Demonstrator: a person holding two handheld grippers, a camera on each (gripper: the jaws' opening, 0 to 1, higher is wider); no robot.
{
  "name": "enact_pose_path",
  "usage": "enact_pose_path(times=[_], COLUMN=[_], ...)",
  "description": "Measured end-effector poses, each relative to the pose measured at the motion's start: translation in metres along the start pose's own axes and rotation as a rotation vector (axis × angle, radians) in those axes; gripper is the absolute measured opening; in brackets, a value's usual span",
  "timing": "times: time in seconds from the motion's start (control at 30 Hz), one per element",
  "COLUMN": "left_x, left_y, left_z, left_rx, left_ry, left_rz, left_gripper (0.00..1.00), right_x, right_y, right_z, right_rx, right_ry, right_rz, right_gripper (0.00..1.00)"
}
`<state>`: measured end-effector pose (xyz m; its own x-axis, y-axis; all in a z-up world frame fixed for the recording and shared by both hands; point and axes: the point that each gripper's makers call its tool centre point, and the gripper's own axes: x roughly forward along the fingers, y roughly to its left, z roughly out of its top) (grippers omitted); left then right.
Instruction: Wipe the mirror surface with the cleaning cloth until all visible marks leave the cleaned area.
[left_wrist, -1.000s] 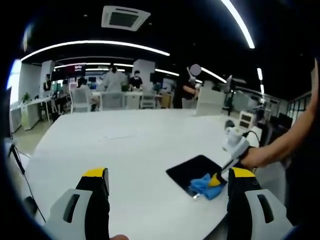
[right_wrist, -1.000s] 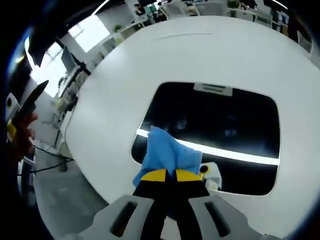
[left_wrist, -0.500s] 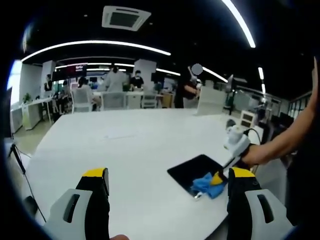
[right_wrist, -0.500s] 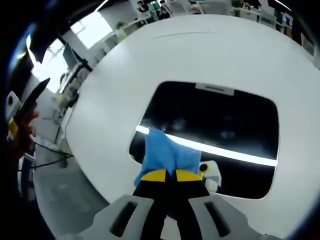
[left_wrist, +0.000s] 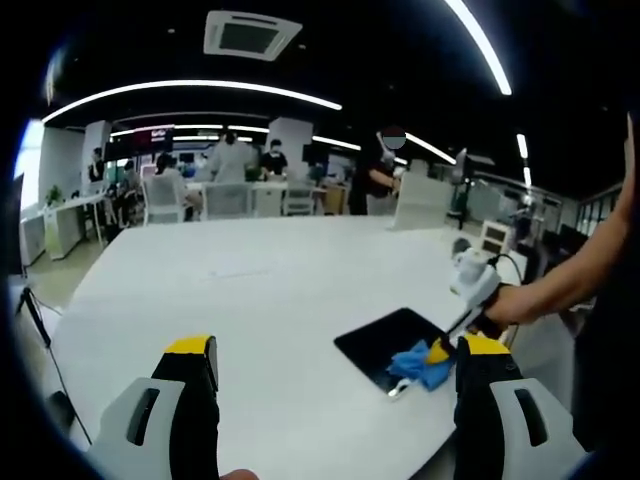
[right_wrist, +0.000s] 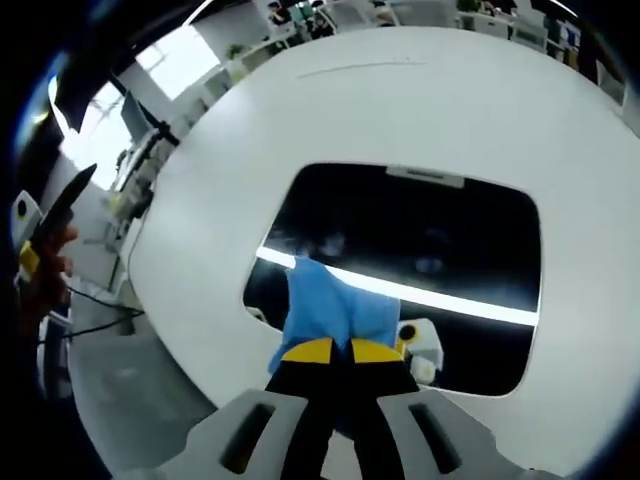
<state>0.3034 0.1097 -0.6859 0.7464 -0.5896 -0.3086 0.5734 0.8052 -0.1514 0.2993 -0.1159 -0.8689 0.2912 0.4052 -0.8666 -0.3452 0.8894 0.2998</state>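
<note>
The dark, rounded-rectangle mirror lies flat on the white oval desk, near the desk's edge. The right gripper, jaws pressed together, pinches a crumpled blue cleaning cloth that rests on the mirror's near left portion. Faint smudges show on the glass beyond the cloth. In the left gripper view, the left gripper is held over the desk with jaws spread wide, holding nothing, well apart from the mirror and cloth.
</note>
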Motion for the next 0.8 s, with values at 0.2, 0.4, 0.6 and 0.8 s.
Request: enact_pose_path(times=[0.2,0.4,0.6,0.8], left_x=[-0.001,-0.003,-0.004,-0.005], left_y=[0.001,0.002,0.001,0.001], left_z=[0.000,-0.001,-0.001,0.004], left_rx=[-0.002,-0.008,-0.008,-0.015], left_ry=[0.001,-0.003,-0.002,-0.017], left_rz=[0.001,0.010,0.012,0.017], left_gripper=[0.99,0.99,0.99,0.99], right_x=[-0.001,-0.005,-0.010,-0.011], right_y=[-0.002,-0.014,-0.023,-0.026], right_z=[-0.001,-0.003,-0.006,-0.007], right_rx=[-0.001,0.010,0.027,0.022], right_ry=[0.000,-0.002,-0.003,0.005], right_rz=[-0.001,-0.008,-0.019,-0.024], right_gripper=[0.00,0.00,0.00,0.00])
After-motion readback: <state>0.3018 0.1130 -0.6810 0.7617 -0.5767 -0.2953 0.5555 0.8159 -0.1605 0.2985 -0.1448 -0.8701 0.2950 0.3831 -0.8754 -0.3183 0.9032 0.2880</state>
